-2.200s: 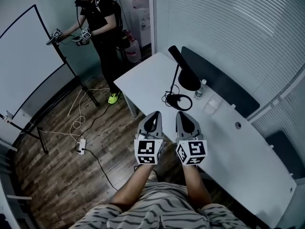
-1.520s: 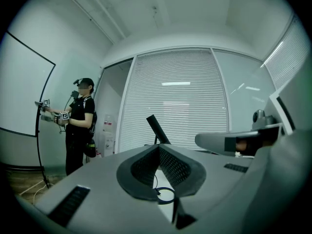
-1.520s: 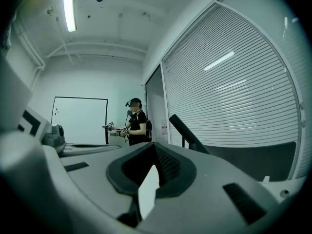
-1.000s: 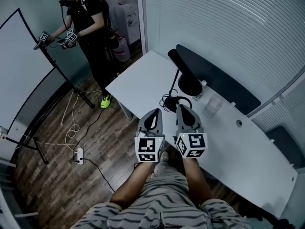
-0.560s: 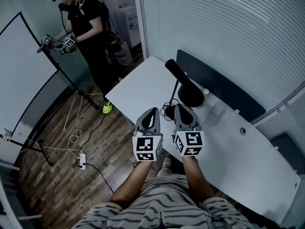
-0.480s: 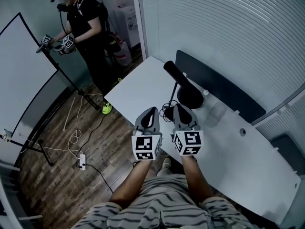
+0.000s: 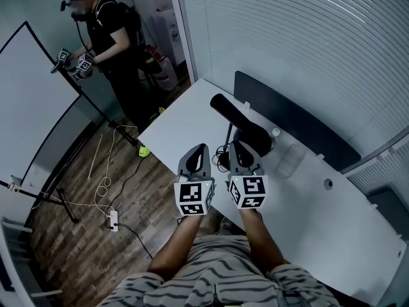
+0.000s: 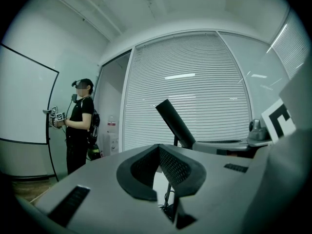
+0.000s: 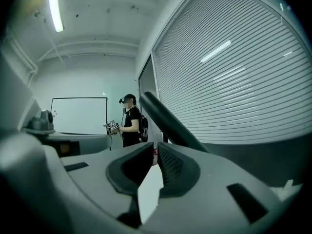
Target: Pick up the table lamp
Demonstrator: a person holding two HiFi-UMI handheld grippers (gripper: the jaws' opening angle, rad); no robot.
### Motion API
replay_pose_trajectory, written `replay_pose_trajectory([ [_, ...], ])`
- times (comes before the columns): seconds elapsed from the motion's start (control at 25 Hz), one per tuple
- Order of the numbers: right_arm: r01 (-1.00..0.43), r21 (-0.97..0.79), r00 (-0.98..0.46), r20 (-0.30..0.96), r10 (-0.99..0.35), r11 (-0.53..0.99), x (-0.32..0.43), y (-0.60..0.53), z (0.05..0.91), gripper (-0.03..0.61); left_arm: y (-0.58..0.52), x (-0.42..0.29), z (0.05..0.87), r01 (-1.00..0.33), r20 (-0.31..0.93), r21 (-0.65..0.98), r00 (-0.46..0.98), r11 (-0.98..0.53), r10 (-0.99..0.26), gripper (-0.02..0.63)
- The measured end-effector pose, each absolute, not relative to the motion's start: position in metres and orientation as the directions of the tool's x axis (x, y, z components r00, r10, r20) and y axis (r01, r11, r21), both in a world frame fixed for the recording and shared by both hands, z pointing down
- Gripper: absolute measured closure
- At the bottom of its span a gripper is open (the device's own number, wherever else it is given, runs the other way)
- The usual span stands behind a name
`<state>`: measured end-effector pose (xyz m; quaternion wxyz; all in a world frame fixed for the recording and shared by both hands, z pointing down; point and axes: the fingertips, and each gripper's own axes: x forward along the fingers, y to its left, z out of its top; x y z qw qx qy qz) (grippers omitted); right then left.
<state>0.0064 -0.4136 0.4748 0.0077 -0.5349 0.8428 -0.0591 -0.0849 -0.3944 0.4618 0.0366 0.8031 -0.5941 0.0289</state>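
Note:
The black table lamp stands on the white table, its long head slanting up to the left and its cable coiled beside the base. My right gripper is shut and empty, level, with its tip just short of the lamp's base. My left gripper is beside it over the table's near edge, left of the cable, also shut and empty. The lamp head rises just behind the left gripper in the left gripper view. In the right gripper view the lamp head looms close above the right gripper.
A clear cup and a small bottle stand right of the lamp. A dark panel backs the table under slatted blinds. At the far left stand a person in black and a whiteboard; cables and a power strip lie on the wooden floor.
Both grippers have moved forward together toward the table and the lamp, which now sits right ahead of the right one. Both have stayed shut.

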Motion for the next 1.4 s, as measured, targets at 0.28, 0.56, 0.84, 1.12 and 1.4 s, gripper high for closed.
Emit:
replay_pose_trajectory([
  [0.28,-0.908,-0.122,-0.41,0.066,-0.909,0.401,0.004,-0.433,0.489,0.514,-0.411,-0.081,0.471,-0.952,0.108,0.023,0.307,-0.306,-0.946,0.606],
  [0.56,-0.932,-0.124,-0.353,0.079,-0.932,0.342,0.003,-0.446,0.503,0.467,-0.423,-0.084,0.475,-0.941,0.125,0.012,0.337,-0.338,-0.933,0.606],
  [0.84,-0.959,-0.087,-0.274,0.067,-0.959,0.268,0.005,-0.463,0.511,0.46,-0.434,-0.079,0.476,-0.928,0.125,0.007,0.371,-0.373,-0.92,0.606],
  [1.12,-0.976,-0.067,-0.209,0.045,-0.977,0.206,0.001,-0.476,0.511,0.454,-0.438,-0.075,0.476,-0.916,0.107,0.006,0.399,-0.4,-0.911,0.606],
  [1.4,-0.994,-0.074,-0.088,0.059,-0.994,0.083,0.006,-0.488,0.511,0.49,-0.441,-0.086,0.481,-0.917,0.113,0.012,0.398,-0.399,-0.911,0.606],
])
